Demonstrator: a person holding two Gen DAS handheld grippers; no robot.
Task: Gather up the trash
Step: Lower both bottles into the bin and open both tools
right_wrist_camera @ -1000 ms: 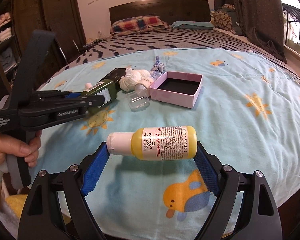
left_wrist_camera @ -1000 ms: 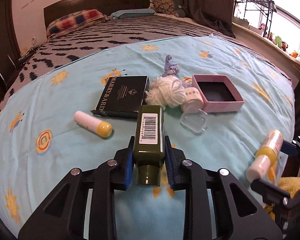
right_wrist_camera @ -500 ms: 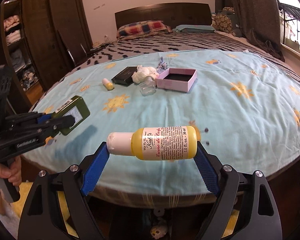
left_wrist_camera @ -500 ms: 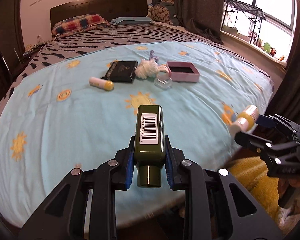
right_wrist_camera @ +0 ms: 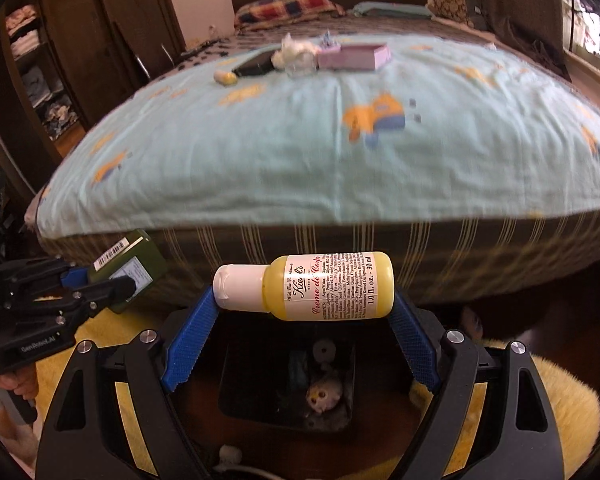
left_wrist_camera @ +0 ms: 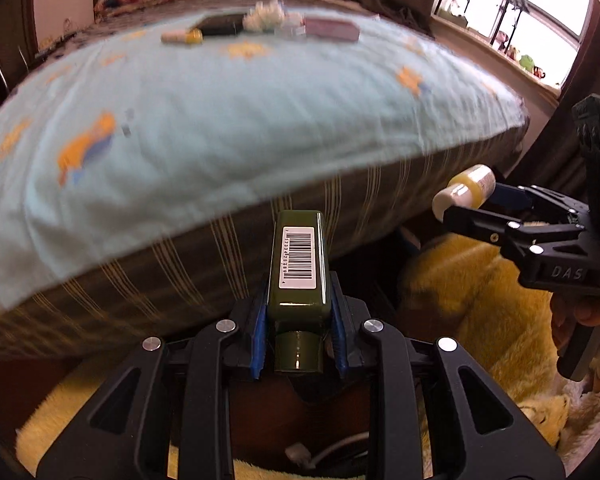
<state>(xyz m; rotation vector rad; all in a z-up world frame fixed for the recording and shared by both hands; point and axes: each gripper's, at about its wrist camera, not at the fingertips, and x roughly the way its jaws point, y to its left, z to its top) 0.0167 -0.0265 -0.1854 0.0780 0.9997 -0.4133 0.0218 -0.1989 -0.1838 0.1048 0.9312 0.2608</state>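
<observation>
At centre frame my right gripper clamps a small yellow plastic lotion bottle with a white cap sideways between blue ribbed pads, above a black bin on the floor. At left, my left gripper grips a dark green rectangular bottle. Behind, a light-blue printed bedspread.

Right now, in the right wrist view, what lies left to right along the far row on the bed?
Small yellow tube → black box → white fluffy ball → pink box.
</observation>
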